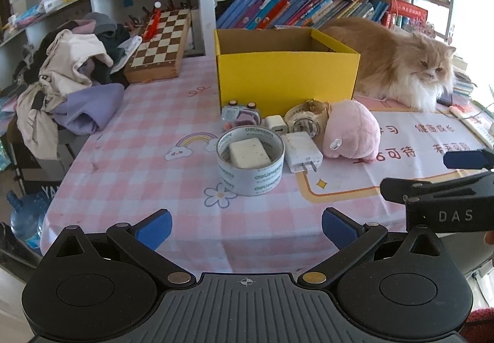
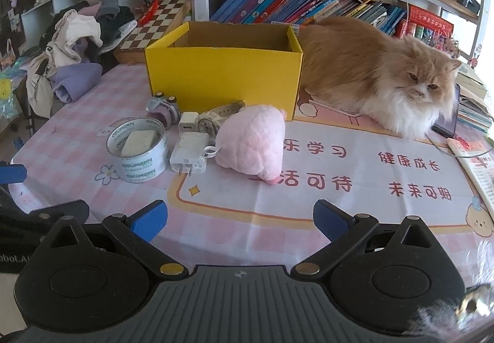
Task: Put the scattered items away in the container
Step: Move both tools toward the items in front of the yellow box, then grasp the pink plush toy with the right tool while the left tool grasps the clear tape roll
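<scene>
An open yellow cardboard box (image 1: 287, 77) (image 2: 223, 77) stands on the pink checked tablecloth. In front of it lie a roll of tape (image 1: 250, 165) (image 2: 139, 154) with a pale soap bar (image 1: 249, 153) inside, a white plug charger (image 1: 302, 151) (image 2: 189, 153), a small white cube charger (image 1: 275, 124) (image 2: 187, 123), a watch (image 1: 305, 120) (image 2: 216, 117), a small purple toy (image 1: 240, 116) (image 2: 163, 110) and a pink plush (image 1: 352, 134) (image 2: 251, 139). My left gripper (image 1: 247, 227) is open and empty, short of the tape. My right gripper (image 2: 240, 221) is open and empty, short of the plush.
An orange and white cat (image 1: 401, 65) (image 2: 386, 77) lies right of the box. A chessboard (image 1: 160, 43) and a pile of clothes (image 1: 68, 80) sit at the back left. Bookshelves (image 1: 296, 9) stand behind. The right gripper shows in the left wrist view (image 1: 438, 185).
</scene>
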Demonstrator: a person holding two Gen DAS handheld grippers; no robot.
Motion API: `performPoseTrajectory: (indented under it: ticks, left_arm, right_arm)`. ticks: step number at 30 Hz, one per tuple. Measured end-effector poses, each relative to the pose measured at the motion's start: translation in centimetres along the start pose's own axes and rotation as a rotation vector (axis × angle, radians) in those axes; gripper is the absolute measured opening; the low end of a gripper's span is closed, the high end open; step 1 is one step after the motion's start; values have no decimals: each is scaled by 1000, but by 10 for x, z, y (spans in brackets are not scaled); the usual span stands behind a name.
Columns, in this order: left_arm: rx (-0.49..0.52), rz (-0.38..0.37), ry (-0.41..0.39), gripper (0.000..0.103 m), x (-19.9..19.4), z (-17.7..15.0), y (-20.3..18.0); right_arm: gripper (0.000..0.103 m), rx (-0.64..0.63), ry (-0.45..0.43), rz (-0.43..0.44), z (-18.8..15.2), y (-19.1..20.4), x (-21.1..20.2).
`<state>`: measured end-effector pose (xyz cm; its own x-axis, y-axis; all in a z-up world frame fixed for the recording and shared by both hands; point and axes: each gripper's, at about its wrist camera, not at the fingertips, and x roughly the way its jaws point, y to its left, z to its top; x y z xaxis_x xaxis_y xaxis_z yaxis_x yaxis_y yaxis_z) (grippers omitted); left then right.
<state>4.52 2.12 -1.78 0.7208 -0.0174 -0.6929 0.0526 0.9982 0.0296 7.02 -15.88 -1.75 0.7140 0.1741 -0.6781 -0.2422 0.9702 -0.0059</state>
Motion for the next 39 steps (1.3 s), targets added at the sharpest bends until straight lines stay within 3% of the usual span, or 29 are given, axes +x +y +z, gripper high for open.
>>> performPoseTrajectory:
  ticks: [20,39]
  left_arm:
    - [-101,13,24,103,41,22,9]
    - [-106,49,83,103,82,37,4]
  right_arm:
    - [102,-25,71,11,31,-16,47]
    - [102,-68,128,55,58,-24,94]
